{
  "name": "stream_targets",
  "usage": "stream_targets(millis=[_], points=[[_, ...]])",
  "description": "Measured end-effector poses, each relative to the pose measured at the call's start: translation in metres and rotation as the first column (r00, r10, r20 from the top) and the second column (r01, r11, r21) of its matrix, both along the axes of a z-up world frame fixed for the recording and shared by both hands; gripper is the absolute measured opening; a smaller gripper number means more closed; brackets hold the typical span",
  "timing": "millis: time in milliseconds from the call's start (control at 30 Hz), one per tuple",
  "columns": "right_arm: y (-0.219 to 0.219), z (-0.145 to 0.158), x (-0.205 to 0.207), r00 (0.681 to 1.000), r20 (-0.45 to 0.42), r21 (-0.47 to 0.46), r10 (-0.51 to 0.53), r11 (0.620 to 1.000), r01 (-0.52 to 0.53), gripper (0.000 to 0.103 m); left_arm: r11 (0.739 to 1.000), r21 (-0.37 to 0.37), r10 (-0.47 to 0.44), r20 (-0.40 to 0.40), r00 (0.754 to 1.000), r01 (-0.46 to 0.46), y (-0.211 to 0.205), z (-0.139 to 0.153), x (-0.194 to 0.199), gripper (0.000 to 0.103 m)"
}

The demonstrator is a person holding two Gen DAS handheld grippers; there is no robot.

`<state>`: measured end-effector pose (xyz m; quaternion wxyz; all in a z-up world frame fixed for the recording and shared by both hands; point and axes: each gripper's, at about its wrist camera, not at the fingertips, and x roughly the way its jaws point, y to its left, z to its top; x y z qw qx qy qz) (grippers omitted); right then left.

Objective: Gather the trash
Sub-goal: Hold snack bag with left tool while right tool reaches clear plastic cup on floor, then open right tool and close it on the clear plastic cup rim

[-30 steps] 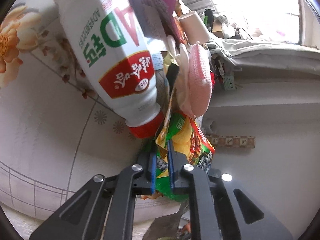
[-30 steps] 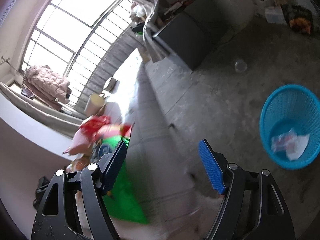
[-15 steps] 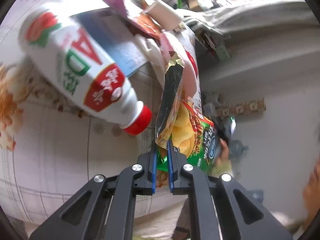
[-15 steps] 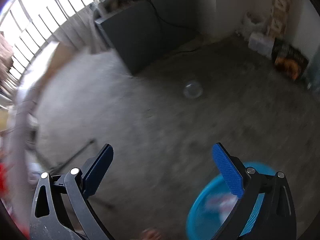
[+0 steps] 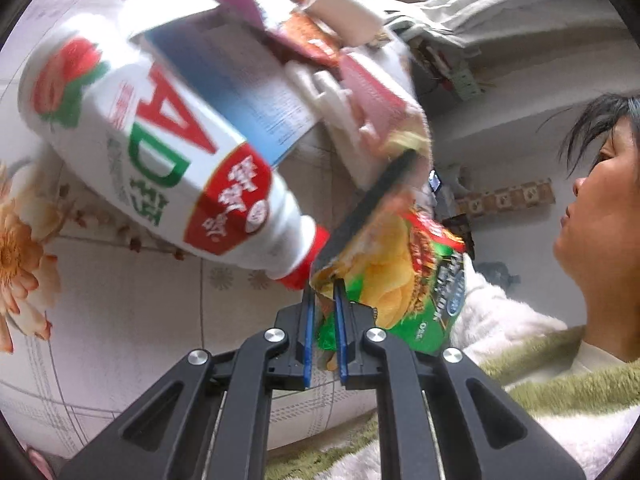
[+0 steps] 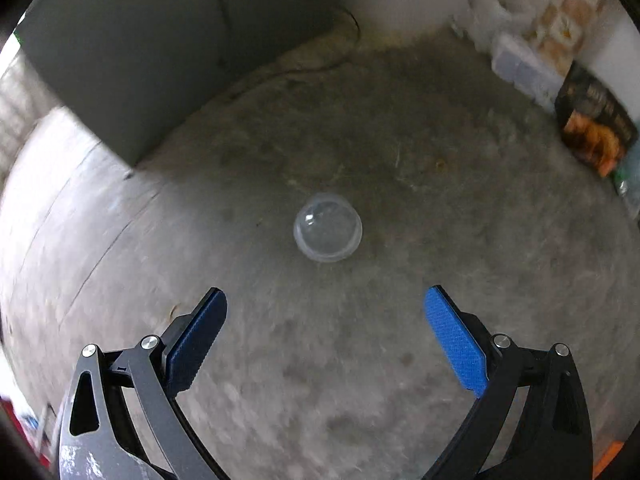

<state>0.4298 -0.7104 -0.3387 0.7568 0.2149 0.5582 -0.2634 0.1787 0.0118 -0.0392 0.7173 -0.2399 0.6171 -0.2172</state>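
- The left tool [image 5: 322, 312] is seen clamped on the lower edge of a crinkled green and yellow foil crisp packet [image 5: 400, 276], its blue pads drawn almost together with only the thin foil between them.
- That packet is judged to be picked up and not yet disposed of; no bin is visible in either current view, so the drop-off is left to be done.
- Just above and to the left of the left tool, a large white plastic drink bottle with a red cap and red and green lettering [image 5: 160, 152] is seen lying on a floral-patterned bench [image 5: 120, 340], its cap almost touching the packet.
- Further beyond the left tool, loose wrappers, a printed blue and white paper and a white paper cup [image 5: 344, 8] are heaped together, so a good share of the collecting is judged to remain.
- The right tool [image 6: 324, 328] is held with its jaws spread wide and nothing between them; they have just been opening.
- Ahead of the right tool, centred between the fingers yet well clear of them, a small clear plastic dome-shaped cup [image 6: 328, 227] sits upside down on the grey concrete floor [image 6: 400, 360].
- The cup appears thin, glossy and empty, and is taken to be the next piece of trash.
- A person in a pale fleecy sleeve [image 5: 504, 320] is seen to the right of the left tool.
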Motion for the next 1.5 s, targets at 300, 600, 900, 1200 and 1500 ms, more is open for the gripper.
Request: stream_targets(millis=[300,600,900,1200,1500], points=[[-0.025,-0.059,0.051,0.994,-0.043,0.080,-0.104,0.991,0.107,0.079,0.998,0.052,0.040,-0.042,0.998,-0.038,-0.008,-0.006,0.005,0.002],[-0.036,-0.093,0.072,0.983,-0.117,0.051,-0.141,0.988,0.147,0.068,0.990,0.127,0.078,-0.086,0.993,-0.067,-0.005,-0.012,0.004,0.003],[-0.050,-0.109,0.076,0.976,-0.111,0.086,-0.188,0.977,0.197,0.050,0.988,0.144,0.075,-0.116,0.990,-0.058,-0.007,-0.019,0.013,0.005],[-0.045,-0.107,0.062,0.977,-0.083,0.101,-0.197,0.974,0.204,0.036,0.990,0.131,0.060,-0.103,0.993,-0.047,-0.003,-0.019,0.009,0.005],[-0.030,-0.078,0.008,0.976,-0.068,0.202,-0.206,0.955,0.216,0.012,0.998,0.041,-0.036,-0.046,0.998,0.038,0.006,-0.015,0.007,0.005]])
